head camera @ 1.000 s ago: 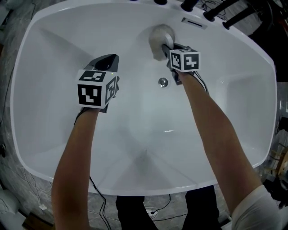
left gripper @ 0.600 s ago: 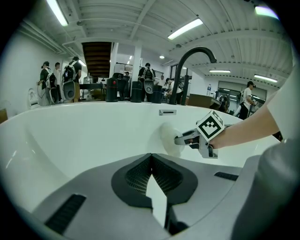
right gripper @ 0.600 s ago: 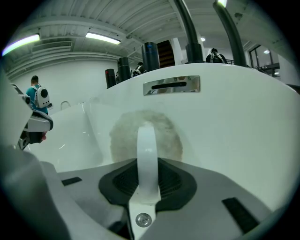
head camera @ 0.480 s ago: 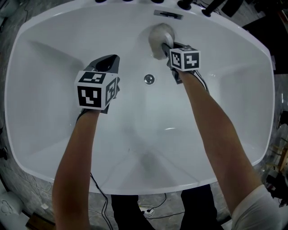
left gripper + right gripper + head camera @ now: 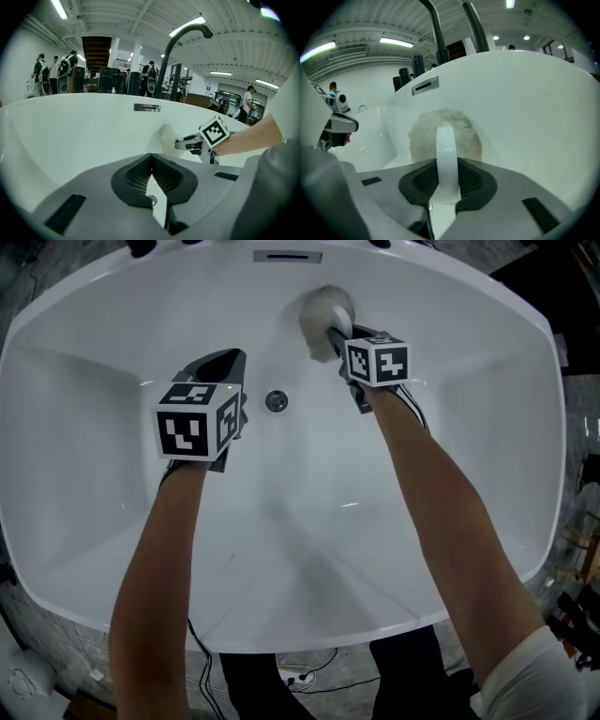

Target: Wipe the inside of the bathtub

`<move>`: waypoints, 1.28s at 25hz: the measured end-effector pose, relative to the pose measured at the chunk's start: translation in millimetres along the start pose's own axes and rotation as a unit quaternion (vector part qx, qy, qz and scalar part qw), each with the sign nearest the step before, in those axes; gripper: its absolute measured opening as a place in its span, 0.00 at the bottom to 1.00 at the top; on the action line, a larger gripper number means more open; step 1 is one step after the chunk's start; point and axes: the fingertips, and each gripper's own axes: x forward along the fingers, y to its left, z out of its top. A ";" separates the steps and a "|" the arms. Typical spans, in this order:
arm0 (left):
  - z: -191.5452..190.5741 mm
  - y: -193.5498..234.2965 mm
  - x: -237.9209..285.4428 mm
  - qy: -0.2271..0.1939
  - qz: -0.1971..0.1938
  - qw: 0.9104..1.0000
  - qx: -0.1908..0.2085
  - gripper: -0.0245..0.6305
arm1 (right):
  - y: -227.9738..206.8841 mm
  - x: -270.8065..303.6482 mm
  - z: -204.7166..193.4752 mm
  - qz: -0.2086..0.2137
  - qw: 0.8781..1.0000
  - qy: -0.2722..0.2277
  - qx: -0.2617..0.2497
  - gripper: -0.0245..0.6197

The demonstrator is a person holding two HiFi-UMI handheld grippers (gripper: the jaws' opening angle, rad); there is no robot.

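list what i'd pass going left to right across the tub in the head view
left gripper → drain → scrubbing pad, clamped in the right gripper

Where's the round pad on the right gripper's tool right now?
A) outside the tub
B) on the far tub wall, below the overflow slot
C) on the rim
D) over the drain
B: the pad lies just under the overflow slot, well past the drain.
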 end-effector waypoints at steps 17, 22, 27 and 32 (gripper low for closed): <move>3.6 -104.5 78.3 0.005 -0.034 0.999 0.026 0.05 | -103.8 -35.0 -40.2 -0.004 0.999 -0.023 -0.032 0.18; -2.3 -133.0 100.3 0.011 -0.038 0.999 0.023 0.05 | -124.0 -44.5 -49.8 -0.002 0.999 -0.031 -0.038 0.18; 3.4 -171.7 123.3 0.011 -0.055 0.998 0.030 0.05 | -156.5 -62.0 -58.9 -0.002 0.998 -0.030 -0.051 0.18; 11.9 -198.0 143.8 0.007 -0.061 0.998 0.032 0.05 | -187.7 -75.6 -66.2 -0.004 0.998 -0.026 -0.065 0.18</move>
